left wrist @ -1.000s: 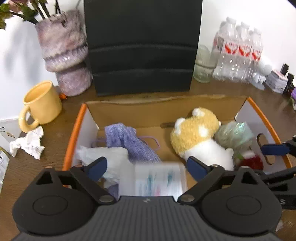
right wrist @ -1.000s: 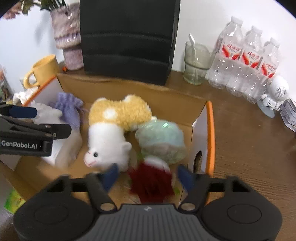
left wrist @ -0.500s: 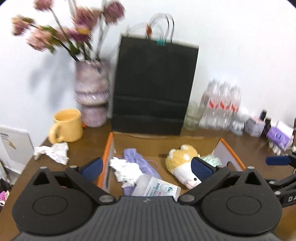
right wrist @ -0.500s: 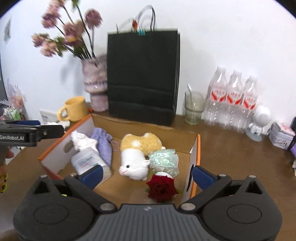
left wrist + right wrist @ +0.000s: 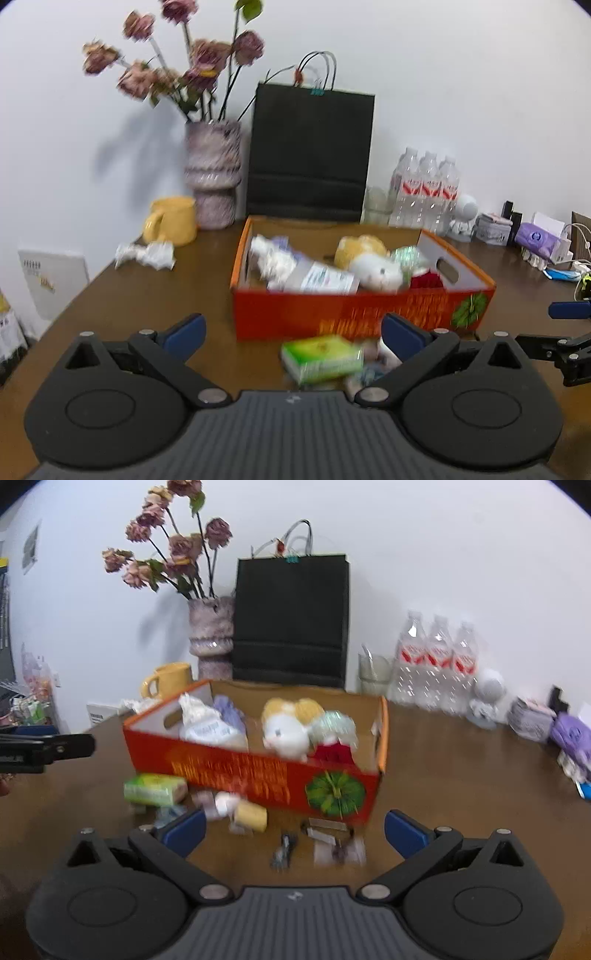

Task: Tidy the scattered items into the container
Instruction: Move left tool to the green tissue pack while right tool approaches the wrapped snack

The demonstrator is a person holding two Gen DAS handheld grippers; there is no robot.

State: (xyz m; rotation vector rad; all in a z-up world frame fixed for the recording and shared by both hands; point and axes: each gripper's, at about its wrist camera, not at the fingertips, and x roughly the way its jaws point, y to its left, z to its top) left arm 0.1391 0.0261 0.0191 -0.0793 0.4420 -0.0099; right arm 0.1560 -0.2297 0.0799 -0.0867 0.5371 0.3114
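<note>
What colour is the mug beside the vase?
Yellow. The mug shows best in the left wrist view.

1 orange box [image 5: 258, 771] w/ 1 plush toy [image 5: 286, 727], 1 red rose [image 5: 334, 753], 1 purple pouch [image 5: 229, 712]; 3 water bottles [image 5: 437, 661]; 1 yellow mug [image 5: 170, 679]; 1 vase [image 5: 211, 635]; 1 black bag [image 5: 291, 620]; 1 green packet [image 5: 155, 789]; 1 glass [image 5: 373, 672]; approx 6 dried flowers [image 5: 177, 546]
</note>
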